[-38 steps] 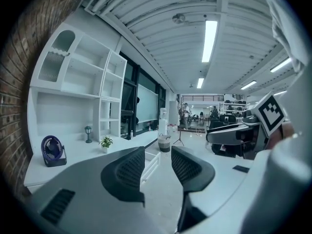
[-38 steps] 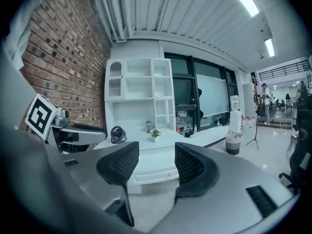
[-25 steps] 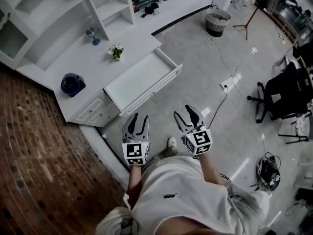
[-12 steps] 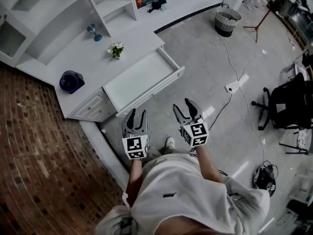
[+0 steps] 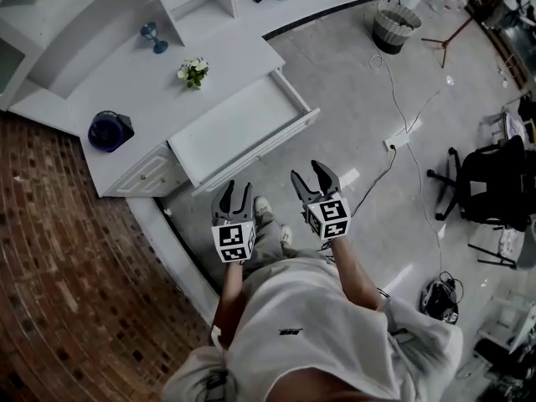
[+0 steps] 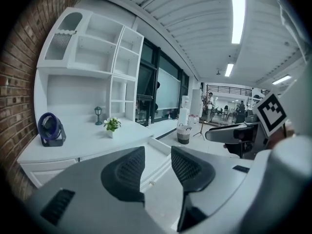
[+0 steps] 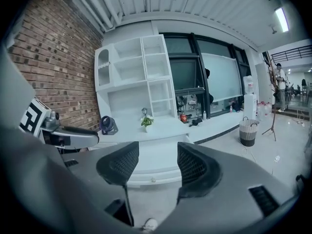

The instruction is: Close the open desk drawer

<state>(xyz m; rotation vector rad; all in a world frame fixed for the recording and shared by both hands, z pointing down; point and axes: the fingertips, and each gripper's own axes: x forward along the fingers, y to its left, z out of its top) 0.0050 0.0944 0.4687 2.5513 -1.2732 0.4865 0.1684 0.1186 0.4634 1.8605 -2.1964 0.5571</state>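
The white desk's drawer (image 5: 239,128) stands pulled out over the floor, and its inside looks bare. Both grippers are held side by side just short of its front panel, touching nothing. My left gripper (image 5: 234,193) points at the drawer's near corner, a narrow gap between its jaws with nothing in it. My right gripper (image 5: 311,174) is open and empty, a little to the right. In the left gripper view the gripper (image 6: 157,152) frames the drawer (image 6: 155,145). In the right gripper view the gripper (image 7: 158,152) frames the drawer front (image 7: 153,175).
On the desk top (image 5: 126,90) stand a dark blue fan (image 5: 109,130), a small potted plant (image 5: 193,71) and a blue lantern (image 5: 151,34). A woven basket (image 5: 395,23), a floor cable with power strip (image 5: 394,145) and a black chair (image 5: 490,182) lie right. The person's shoe (image 5: 262,210) is below the drawer.
Both grippers have moved forward and lower towards the drawer front. The person has stepped closer, with one shoe now between the grippers. The jaws look unchanged.
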